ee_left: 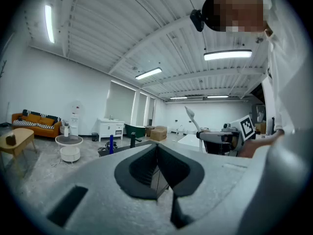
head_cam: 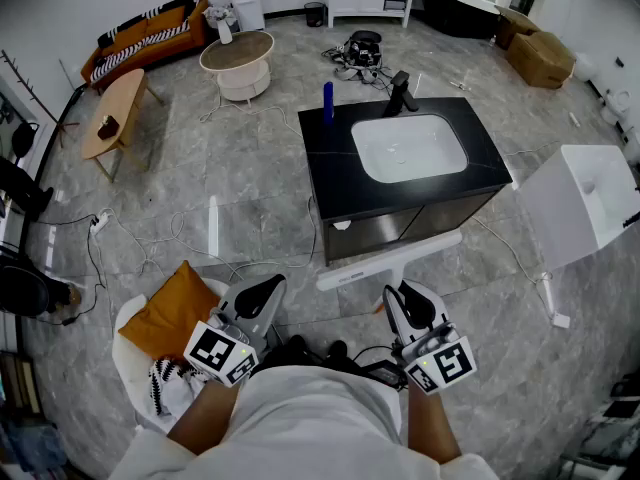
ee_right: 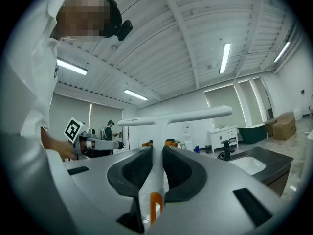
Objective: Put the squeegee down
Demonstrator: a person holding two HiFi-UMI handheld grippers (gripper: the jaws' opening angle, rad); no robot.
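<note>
A white squeegee (head_cam: 390, 259) with a long T-shaped blade is held in the air just in front of the black vanity counter (head_cam: 330, 183). My right gripper (head_cam: 409, 305) is shut on its handle; in the right gripper view the white handle with an orange mark runs between the jaws up to the squeegee blade (ee_right: 176, 117). My left gripper (head_cam: 262, 292) is held low at the left, close to my body, shut with nothing between its jaws (ee_left: 156, 173).
The counter holds a white basin (head_cam: 408, 147), a black faucet (head_cam: 401, 92) and a blue bottle (head_cam: 328, 101). A white box-like unit (head_cam: 580, 203) stands to the right. An orange cushion (head_cam: 172, 309) lies on a white chair at lower left. Cables trail over the floor.
</note>
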